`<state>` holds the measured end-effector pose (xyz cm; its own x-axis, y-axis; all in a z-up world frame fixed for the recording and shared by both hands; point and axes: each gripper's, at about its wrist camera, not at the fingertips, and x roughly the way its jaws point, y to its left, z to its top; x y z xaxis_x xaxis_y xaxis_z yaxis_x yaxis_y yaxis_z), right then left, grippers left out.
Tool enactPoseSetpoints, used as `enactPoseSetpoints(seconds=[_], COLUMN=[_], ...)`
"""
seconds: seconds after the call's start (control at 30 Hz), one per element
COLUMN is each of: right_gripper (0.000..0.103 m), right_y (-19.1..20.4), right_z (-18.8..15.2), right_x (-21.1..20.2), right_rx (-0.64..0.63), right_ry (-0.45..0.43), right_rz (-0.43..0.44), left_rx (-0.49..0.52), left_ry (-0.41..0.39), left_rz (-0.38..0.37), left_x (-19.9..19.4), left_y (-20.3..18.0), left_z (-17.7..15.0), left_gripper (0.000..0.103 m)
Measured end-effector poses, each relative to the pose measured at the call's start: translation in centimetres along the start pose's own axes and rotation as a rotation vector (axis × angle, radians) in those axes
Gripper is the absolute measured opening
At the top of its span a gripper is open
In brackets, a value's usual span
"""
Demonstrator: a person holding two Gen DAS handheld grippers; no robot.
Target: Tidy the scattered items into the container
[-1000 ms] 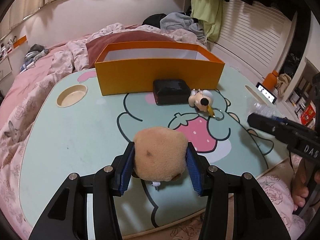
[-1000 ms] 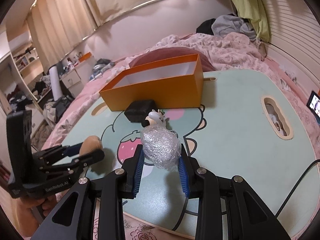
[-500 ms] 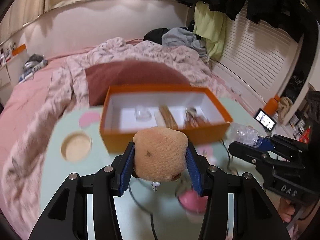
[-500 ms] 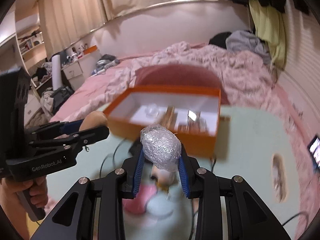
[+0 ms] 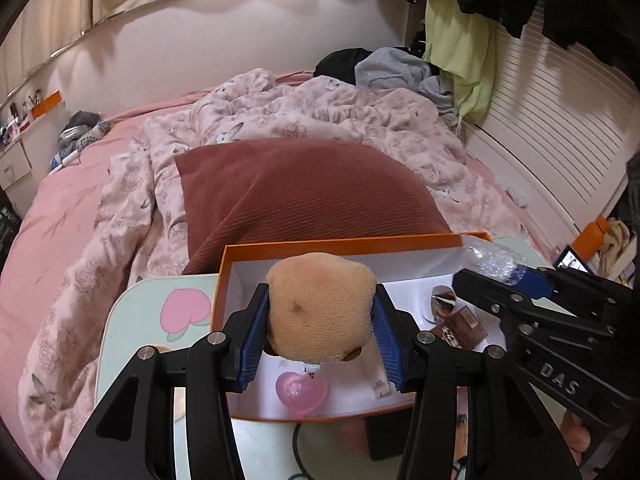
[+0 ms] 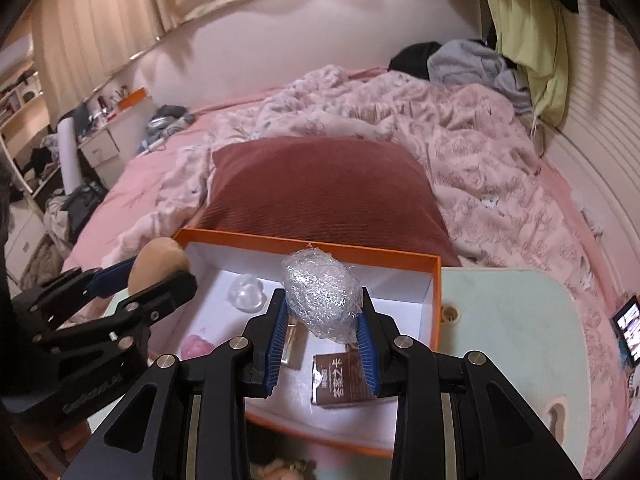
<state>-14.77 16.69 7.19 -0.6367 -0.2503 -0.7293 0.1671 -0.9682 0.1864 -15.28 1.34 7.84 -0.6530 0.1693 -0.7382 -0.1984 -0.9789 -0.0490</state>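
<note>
My left gripper point(image 5: 320, 322) is shut on a tan plush toy point(image 5: 320, 304) and hangs over the left half of the orange box point(image 5: 340, 243). A pink heart charm point(image 5: 303, 391) dangles under the plush. My right gripper point(image 6: 322, 322) is shut on a ball of clear bubble wrap point(image 6: 320, 294) above the middle of the same orange box point(image 6: 308, 246). Inside the white-lined box lie a brown packet point(image 6: 342, 378), a clear round item point(image 6: 246, 292) and a shiny metal piece point(image 5: 444, 306). Each gripper shows in the other's view, the left gripper point(image 6: 160, 272) and the right gripper point(image 5: 496, 280).
The box stands on a mint-green lap table point(image 6: 508, 320) set on a pink bed. A dark red pillow point(image 5: 304, 192) lies just behind the box. A black case point(image 5: 384, 436) sits below the box's near wall. A lit phone point(image 6: 628, 330) lies to the right.
Both grippers have moved forward from over the table to above the box, each still holding its item. The box interior has come into view beneath them.
</note>
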Motion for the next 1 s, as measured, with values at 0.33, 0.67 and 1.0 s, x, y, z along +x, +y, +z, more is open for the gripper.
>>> enactPoseSetpoints(seconds=[0.33,0.67,1.0], right_gripper=[0.053,0.06,0.068], right_y=[-0.7,-2.1,1.0], right_z=[0.5,-3.1,-15.4], right_x=[1.4,-4.4,-10.4], right_rx=[0.063,0.123,-0.011], right_ry=[0.012,-0.06,-0.051], right_rz=[0.021,0.095,-0.083], left_rx=[-0.086,-0.117,-0.013], left_ry=[0.035,-0.046,-0.064], left_rz=[-0.01,-0.04,-0.051], left_x=[1.9,-3.1,-8.1], left_y=[1.1,2.3,-1.5], left_z=[-0.2,-2.8,-12.0], left_gripper=[0.061,0.075,0.081])
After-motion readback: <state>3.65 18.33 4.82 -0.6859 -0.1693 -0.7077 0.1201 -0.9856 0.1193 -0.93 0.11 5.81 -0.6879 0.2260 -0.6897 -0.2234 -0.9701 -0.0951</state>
